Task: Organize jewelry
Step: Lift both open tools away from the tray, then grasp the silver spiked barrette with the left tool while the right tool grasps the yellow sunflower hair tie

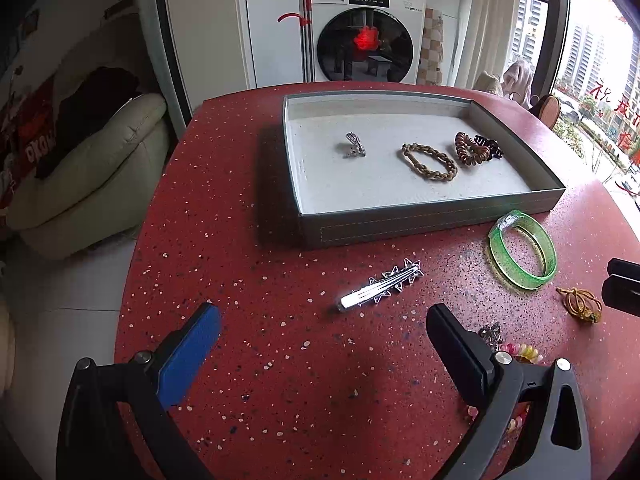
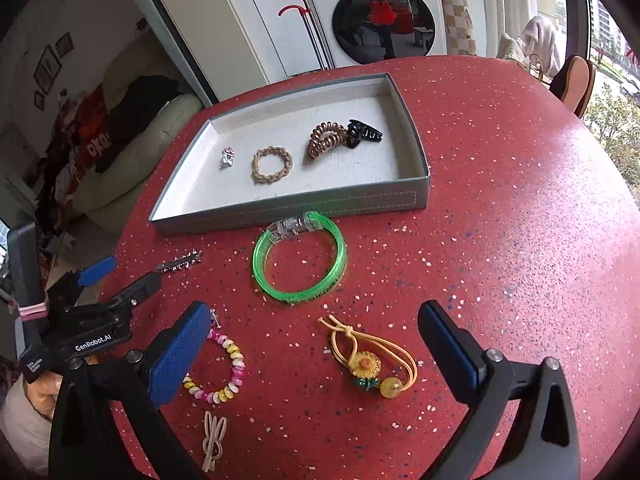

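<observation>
on a red speckled table, a grey tray with white lining. inside it, well apart from the claws: braided bracelet, brown coil tie touching a black claw clip, small silver clip. outside the tray: green bangle just beside its front wall, star barrette, sunflower tie, bead bracelet, beige tie. right claw spread fully wide, empty, above the sunflower tie. left claw also wide, empty, near the barrette.
</observation>
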A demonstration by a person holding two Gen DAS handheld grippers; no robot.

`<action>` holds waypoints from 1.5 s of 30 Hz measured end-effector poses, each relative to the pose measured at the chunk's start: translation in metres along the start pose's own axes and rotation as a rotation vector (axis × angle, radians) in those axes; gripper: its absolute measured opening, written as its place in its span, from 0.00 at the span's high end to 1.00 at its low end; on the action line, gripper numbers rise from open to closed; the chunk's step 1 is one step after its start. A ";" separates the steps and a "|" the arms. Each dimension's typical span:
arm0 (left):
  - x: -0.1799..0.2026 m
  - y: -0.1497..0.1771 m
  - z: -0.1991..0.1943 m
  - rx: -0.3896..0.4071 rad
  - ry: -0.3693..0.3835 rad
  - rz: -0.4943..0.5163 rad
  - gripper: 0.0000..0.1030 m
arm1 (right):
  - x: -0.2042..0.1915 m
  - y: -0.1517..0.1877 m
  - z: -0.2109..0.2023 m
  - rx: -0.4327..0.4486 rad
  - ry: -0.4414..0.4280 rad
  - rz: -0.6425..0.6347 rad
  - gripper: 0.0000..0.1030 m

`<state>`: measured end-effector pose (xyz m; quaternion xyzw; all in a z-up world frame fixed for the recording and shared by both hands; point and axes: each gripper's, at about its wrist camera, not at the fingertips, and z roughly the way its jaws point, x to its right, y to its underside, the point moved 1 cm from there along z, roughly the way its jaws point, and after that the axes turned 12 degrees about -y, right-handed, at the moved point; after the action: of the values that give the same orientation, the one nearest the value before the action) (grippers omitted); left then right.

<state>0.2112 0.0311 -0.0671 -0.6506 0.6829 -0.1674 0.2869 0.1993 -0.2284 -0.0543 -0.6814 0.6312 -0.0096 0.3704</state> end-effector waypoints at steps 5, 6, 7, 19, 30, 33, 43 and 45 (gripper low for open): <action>-0.001 0.007 0.002 -0.006 0.023 0.022 0.00 | 0.014 0.020 -0.004 -0.023 0.041 0.022 0.00; 0.000 0.006 0.002 -0.001 0.027 0.033 0.00 | 0.016 0.023 -0.005 -0.028 0.052 0.020 0.00; 0.002 0.005 0.002 0.007 0.031 0.048 0.00 | 0.017 0.025 -0.006 -0.033 0.063 0.016 0.00; 0.030 -0.024 0.008 0.061 0.125 0.238 0.00 | 0.017 0.030 -0.006 -0.091 0.155 -0.093 0.00; 0.037 -0.021 0.024 0.016 0.132 0.284 0.06 | 0.011 0.022 0.013 -0.148 0.186 -0.200 0.01; 0.036 -0.022 0.025 0.005 0.165 0.269 0.15 | 0.010 0.022 0.017 -0.160 0.185 -0.214 0.07; 0.045 -0.016 0.012 0.002 0.203 0.290 0.52 | 0.001 0.029 0.021 -0.181 0.182 -0.242 0.23; 0.045 -0.014 0.010 0.000 0.199 0.287 0.63 | -0.001 0.030 0.021 -0.184 0.179 -0.245 0.28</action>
<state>0.2295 -0.0135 -0.0744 -0.5265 0.7940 -0.1882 0.2386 0.1836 -0.2153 -0.0845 -0.7804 0.5723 -0.0575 0.2450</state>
